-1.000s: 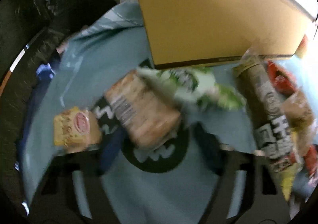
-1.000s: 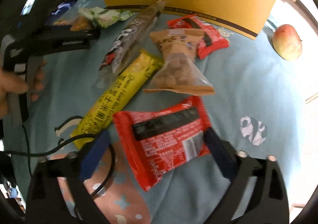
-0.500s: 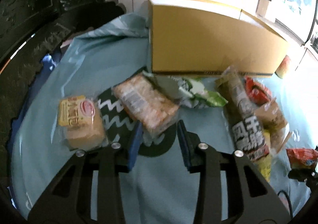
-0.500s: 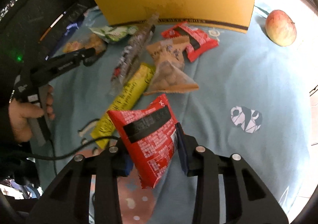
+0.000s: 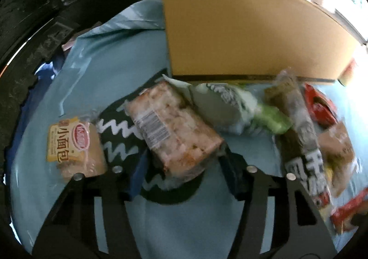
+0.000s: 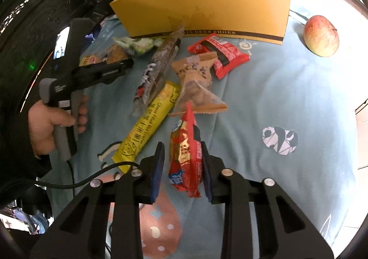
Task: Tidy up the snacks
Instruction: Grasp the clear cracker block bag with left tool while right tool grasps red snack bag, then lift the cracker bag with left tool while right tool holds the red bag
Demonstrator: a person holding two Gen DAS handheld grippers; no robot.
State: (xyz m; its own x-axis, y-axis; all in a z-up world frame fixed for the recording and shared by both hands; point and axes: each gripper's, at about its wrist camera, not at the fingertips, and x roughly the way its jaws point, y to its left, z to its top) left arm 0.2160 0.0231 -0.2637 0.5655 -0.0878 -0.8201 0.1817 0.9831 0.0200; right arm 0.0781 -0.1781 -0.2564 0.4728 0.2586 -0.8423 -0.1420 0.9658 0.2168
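Left wrist view: snacks lie strewn across a blue cloth in front of a yellow box, with a small bread packet at far left, a cracker pack in the middle, a green bag and a long dark wrapper to the right. The left gripper straddles the near end of the cracker pack; its jaws are opening, the pack between them, and the blur hides whether the pads press it.

Right wrist view: at left, the person's hand holds the other tool over the pile. A yellow stick pack, a tan pouch, another red packet and an apple lie across the cloth. The right gripper holds a red packet on edge, lifted off the cloth; the right pad bears on it, a gap shows at the left, and the jaws are easing apart.

The step in hand appears to be picking up two snacks at once. Next, each likely needs a firm hold and a carry over the box wall, or the packet may slip.
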